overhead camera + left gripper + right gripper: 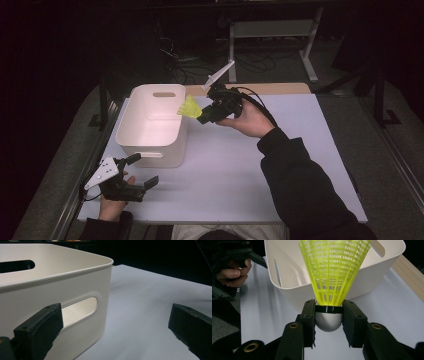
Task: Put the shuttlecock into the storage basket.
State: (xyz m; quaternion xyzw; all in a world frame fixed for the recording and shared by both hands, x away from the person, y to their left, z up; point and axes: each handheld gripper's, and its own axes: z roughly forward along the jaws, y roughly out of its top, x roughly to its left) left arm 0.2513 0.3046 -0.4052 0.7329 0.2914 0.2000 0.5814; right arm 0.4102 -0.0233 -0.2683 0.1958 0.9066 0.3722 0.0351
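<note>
1. Yellow plastic shuttlecock (333, 272) is held by the right gripper (328, 322): the jaws are clamped on the silver cork just under the black band, one pad on each side.
2. Key relation: in the high view the shuttlecock (190, 107) is seen at the right rim of the white bin (131, 117), skirt tip about over the rim edge, not yet clearly inside. The bin cavity lies further along the way the skirt points, i.e. to the left in that view.
3. Long axis: cork-to-skirt line runs straight out from the right gripper (206, 114), roughly level or slightly tilted, skirt leading toward the bin, cork trailing.
4. Nearer hand: the shuttlecock is carried by the right hand (247, 120); the left gripper (140, 172) is parked near the bin's front wall, well apart from the shuttlecock.
5. Left gripper (115, 327) state: jaws are spread wide, nothing between them; one jaw is seen in front of the bin's handle slot (80, 308), contact cannot be told.
6. Materials/shapes: skirt = moulded lattice, flared cone, light & springy; cork = dimpled silver dome; bin (294, 290) = smooth matte plastic, rounded corners, oval handle cut-outs, empty as far as is seen; table top (280, 165) = pale, flat, w/ a wood strip at the far edge.
7. Judgement: a bit more travel over the rim is likely needed before release, else the shuttlecock may catch the rim & fall outside.
</note>
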